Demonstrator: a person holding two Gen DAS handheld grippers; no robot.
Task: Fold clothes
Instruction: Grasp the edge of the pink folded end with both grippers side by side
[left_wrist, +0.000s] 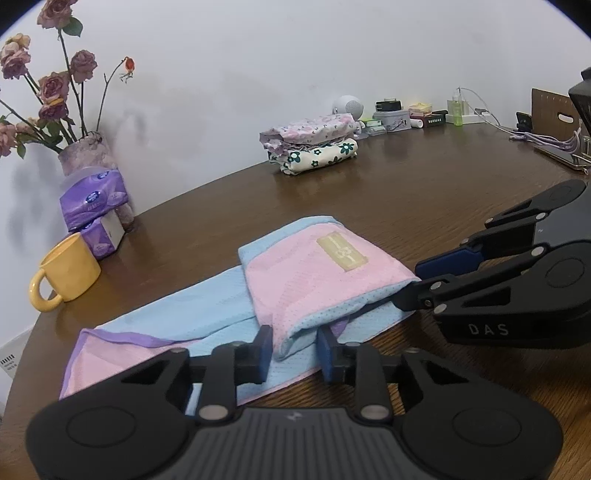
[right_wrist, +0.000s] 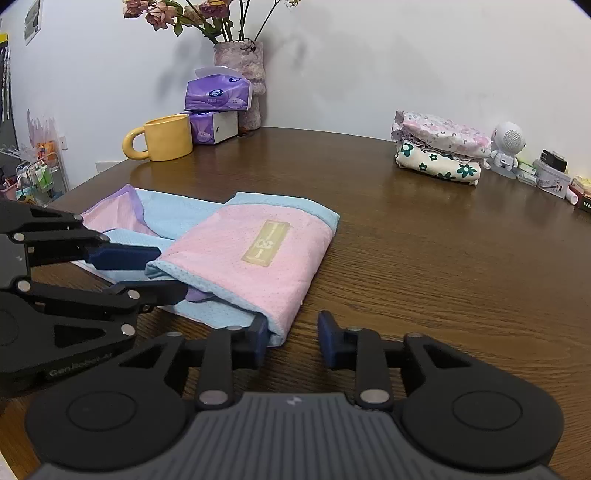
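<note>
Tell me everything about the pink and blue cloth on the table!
The pink and blue cloth looks like thin mesh fabric, pink on one side, light blue on the other, with purple trim at one end. A beige patch sits on the pink part. One end is folded over the rest, which lies flat on the brown table. The left claw straddles a near corner of the fold, and the right claw reaches the other.
</note>
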